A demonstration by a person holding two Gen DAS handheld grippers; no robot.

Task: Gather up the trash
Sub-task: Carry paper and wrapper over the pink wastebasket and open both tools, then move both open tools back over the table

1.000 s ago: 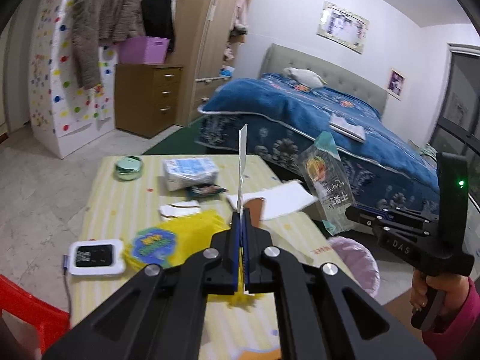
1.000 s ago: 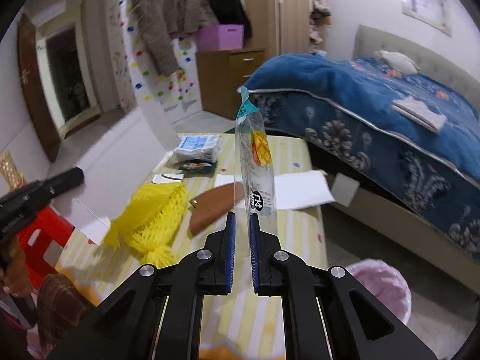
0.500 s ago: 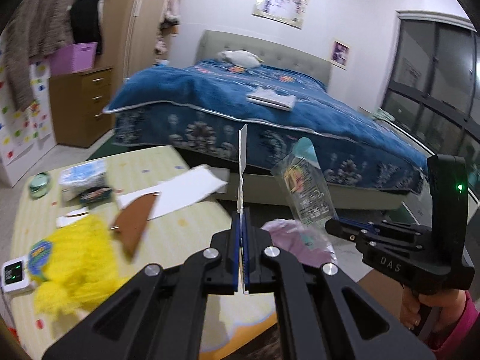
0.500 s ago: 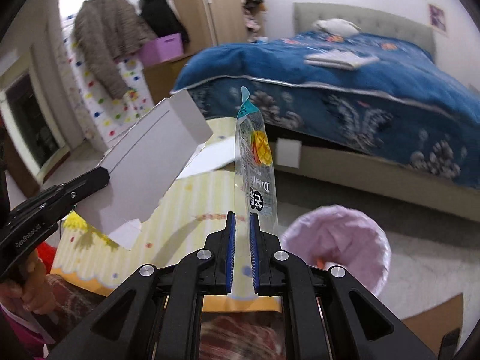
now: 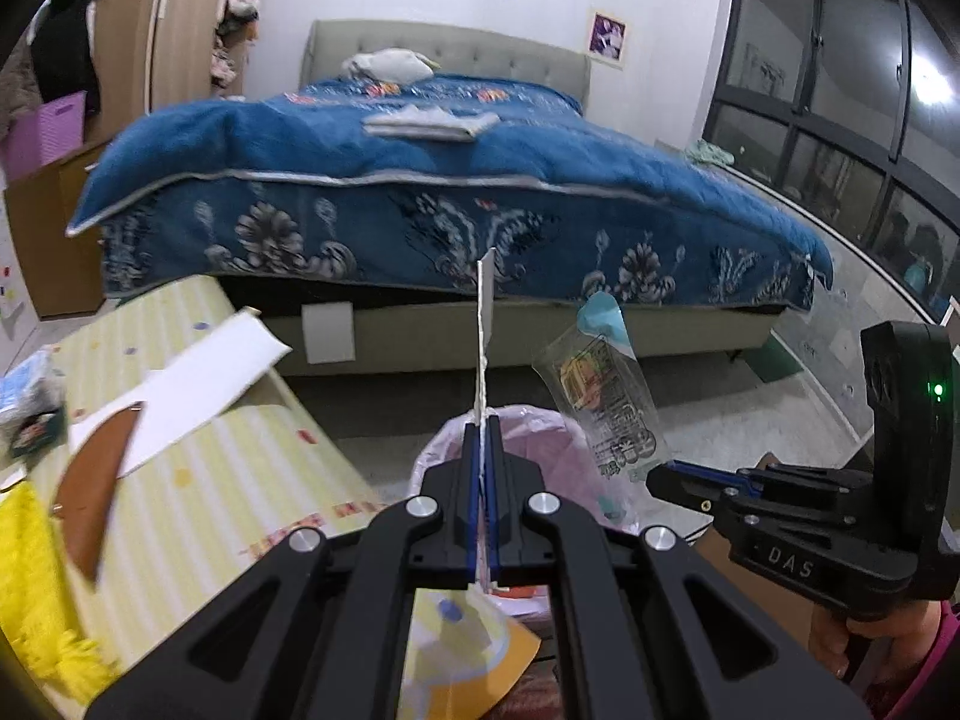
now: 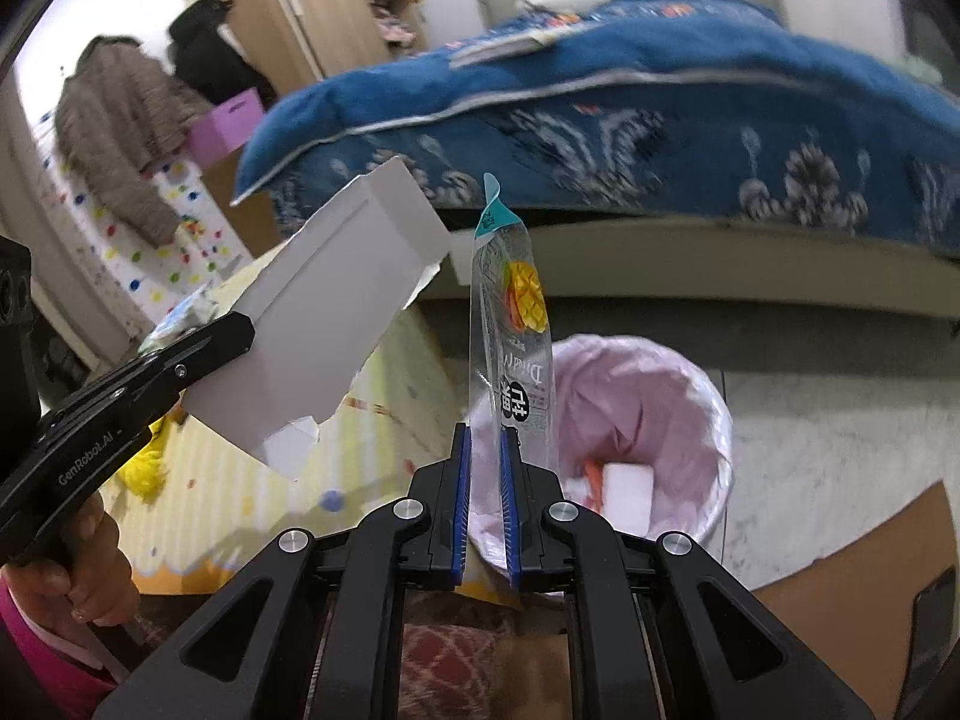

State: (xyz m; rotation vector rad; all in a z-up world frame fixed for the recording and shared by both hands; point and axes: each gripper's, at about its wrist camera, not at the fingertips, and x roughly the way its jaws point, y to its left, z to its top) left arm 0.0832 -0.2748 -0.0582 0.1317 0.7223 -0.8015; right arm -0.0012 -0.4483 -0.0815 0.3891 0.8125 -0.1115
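Left gripper [image 5: 482, 426]: clenched on a flattened white card box [image 6: 336, 324], seen edge-on as a thin white strip in its own view and as a broad tilted panel in the right wrist view; a hand [image 6: 72, 576] holds the handle

Right gripper [image 6: 485, 438]: blue pads pinched on the lower end of a clear plastic snack wrapper [image 6: 516, 336], which stands upright with a teal top and a yellow fruit print; a hand [image 5: 864, 642] grips its handle

Trash bin [image 6: 672, 396]: lined with a pink bag, on the floor just beyond both grippers and beside the table's corner; a white piece and something orange lie inside

Table [image 5: 240, 480]: yellow striped cloth with coloured dots, left of the bin

On the table: white paper sheet [image 5: 198, 378] with a brown curved piece [image 5: 90, 492] on its near end, yellow mesh [image 5: 30, 576] at the near left edge, tissue pack [image 5: 24, 384] further back

Bed [image 5: 420, 204]: blue floral quilt, folded cloth on top, grey headboard behind

Far left: wooden wardrobe [image 5: 180, 18], purple box [image 6: 228, 126], hanging coats

Far right: dark windows [image 5: 840, 120]
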